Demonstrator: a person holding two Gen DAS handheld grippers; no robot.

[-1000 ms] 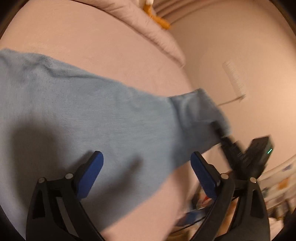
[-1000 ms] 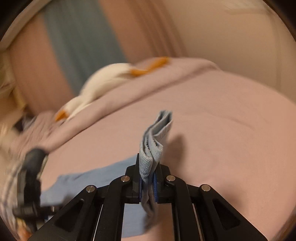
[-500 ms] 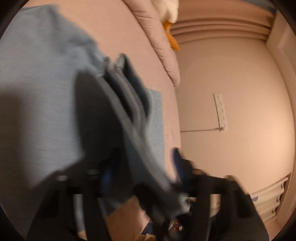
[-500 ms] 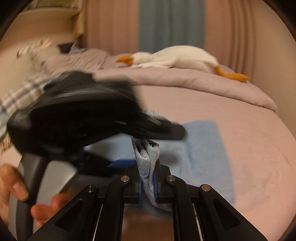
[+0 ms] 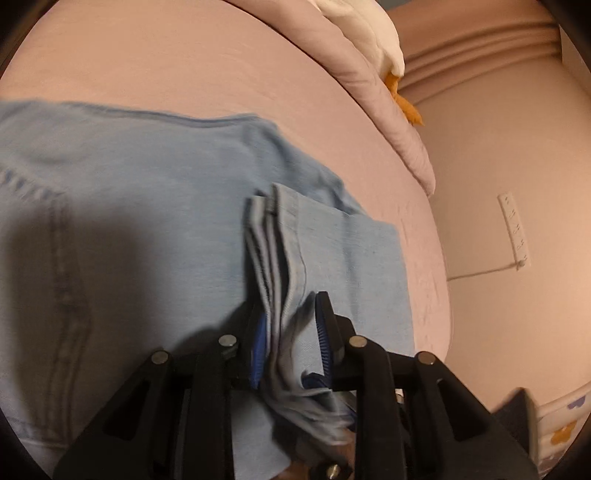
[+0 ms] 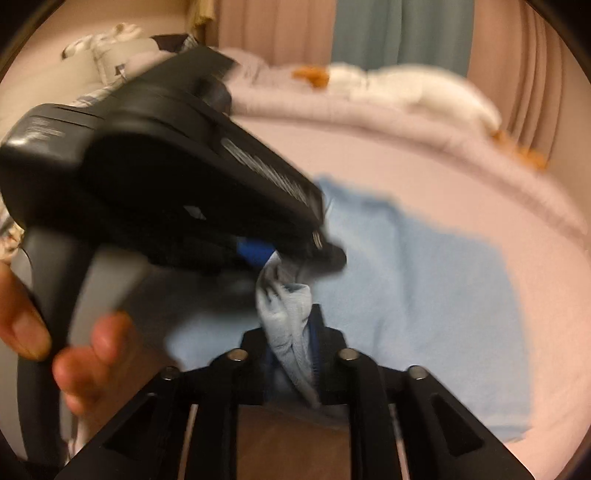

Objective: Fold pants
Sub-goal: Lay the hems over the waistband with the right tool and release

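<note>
Light blue pants (image 5: 147,206) lie spread on the pink bed, also in the right wrist view (image 6: 424,280). My left gripper (image 5: 290,332) is shut on a bunched stack of the pants' hem layers (image 5: 273,240), held just above the spread cloth. My right gripper (image 6: 295,332) is shut on the same bunched cloth (image 6: 288,306) from the other side. The left gripper's black body (image 6: 159,177) fills the left of the right wrist view, with the person's fingers (image 6: 96,354) on its handle.
A rolled pink duvet (image 5: 388,110) with a white plush duck (image 6: 413,92) lies along the far side of the bed (image 5: 184,55). The wall with a power strip (image 5: 513,232) stands to the right. Curtains (image 6: 399,33) hang behind.
My left gripper went from open above the flat pants to shut on the bunched hem beside my right gripper. The hem end has been carried over onto the spread part.
</note>
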